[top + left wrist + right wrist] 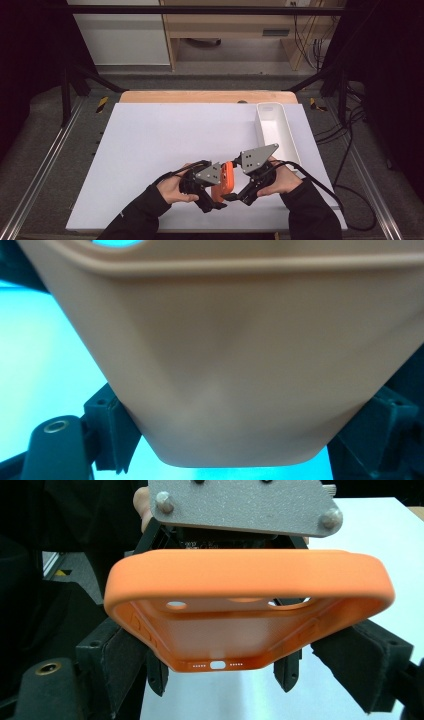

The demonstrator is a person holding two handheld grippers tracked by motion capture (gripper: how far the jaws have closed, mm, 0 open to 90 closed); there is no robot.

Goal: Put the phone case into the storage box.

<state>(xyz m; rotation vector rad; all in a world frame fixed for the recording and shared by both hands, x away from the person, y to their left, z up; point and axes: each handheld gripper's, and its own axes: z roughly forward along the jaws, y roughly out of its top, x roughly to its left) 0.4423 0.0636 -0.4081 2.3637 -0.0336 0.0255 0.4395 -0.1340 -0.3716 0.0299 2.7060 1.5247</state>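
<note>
— From above, we see our left gripper (212, 192) and right gripper (239, 192) meeting on an orange phone case (226, 181) near the table's (150, 140) front edge.

— Our right gripper view adds its open inside: soft matte rubber, rounded corners, port holes. Both pairs of jaws clamp its sides.

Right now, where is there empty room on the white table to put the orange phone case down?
The white table is bare left of the white tray and beyond both grippers. It is crowded near the front edge, where the left gripper and right gripper hold the orange phone case.
</note>
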